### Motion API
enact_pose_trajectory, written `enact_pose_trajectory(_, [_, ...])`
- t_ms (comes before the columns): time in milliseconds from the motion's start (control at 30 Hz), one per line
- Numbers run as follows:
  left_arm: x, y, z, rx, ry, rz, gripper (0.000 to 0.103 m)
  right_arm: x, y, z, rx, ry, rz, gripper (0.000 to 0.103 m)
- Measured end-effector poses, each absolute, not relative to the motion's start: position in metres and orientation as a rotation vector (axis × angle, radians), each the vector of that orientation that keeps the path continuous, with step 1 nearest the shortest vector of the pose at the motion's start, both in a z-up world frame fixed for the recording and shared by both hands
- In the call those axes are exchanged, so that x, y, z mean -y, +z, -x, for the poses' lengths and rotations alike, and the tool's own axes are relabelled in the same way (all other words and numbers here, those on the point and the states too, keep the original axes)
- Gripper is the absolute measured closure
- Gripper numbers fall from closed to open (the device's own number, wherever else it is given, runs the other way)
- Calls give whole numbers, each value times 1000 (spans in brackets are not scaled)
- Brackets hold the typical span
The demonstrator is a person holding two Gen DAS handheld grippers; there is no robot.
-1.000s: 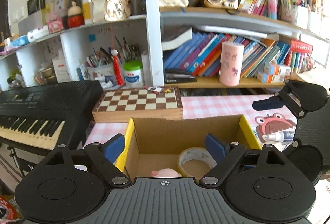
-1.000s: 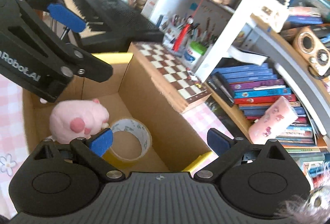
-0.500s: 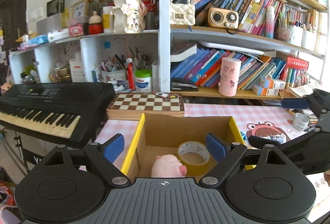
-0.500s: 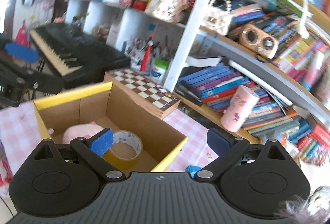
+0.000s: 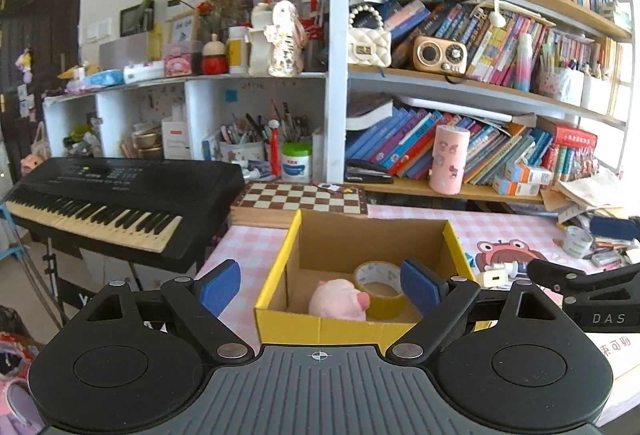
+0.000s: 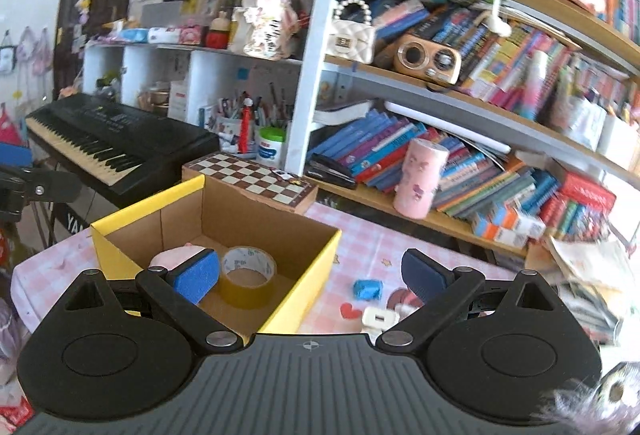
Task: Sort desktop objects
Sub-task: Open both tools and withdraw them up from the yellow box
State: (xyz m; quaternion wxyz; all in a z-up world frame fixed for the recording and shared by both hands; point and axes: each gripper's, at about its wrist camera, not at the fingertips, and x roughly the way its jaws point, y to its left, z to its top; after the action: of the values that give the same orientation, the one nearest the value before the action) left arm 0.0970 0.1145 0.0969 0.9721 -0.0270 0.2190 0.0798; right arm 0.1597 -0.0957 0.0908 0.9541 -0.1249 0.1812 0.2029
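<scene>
A yellow-edged cardboard box [image 5: 332, 325] [image 6: 308, 267] stands on the pink checked table. Inside lie a pink plush pig [image 5: 340, 305] [image 6: 170, 255] and a roll of tape [image 5: 378, 289] [image 6: 248, 277]. My left gripper [image 5: 320, 285] is open and empty, held above and in front of the box. My right gripper [image 6: 312, 275] is open and empty, above the box's right corner; its body shows at the right of the left wrist view [image 5: 592, 283]. A blue eraser [image 6: 367, 289] and a white plug-like item [image 6: 378, 317] [image 5: 496, 277] lie on the table right of the box.
A chessboard box [image 5: 304, 197] lies behind the cardboard box. A black keyboard [image 5: 116, 203] stands at the left. A pink cylinder [image 5: 450, 159] and books fill the shelf behind. A small white tape roll [image 5: 576, 241] and papers clutter the far right.
Both grippers have pulled back and up from the box, so it looks smaller and lower. The pig and tape stay inside. Both stay open.
</scene>
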Motion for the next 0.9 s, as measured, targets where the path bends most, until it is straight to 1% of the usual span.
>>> enact_pose_trajectory(267, [-118, 85, -72, -459, 212, 84, 13, 106, 80, -132, -360, 317, 154, 5])
enact_pose_trajectory(667, [-106, 63, -48, -513, 219, 47, 13, 114, 55, -101, -432, 286, 139, 5])
enact_pose_trajectory(767, [-101, 56, -41, -524, 229, 27, 8, 115, 49, -91, -444, 265, 126, 5])
enact_pose_trajectory(900, [-94, 45, -33, -546, 233, 14, 8, 116, 39, -78, -459, 241, 118, 5])
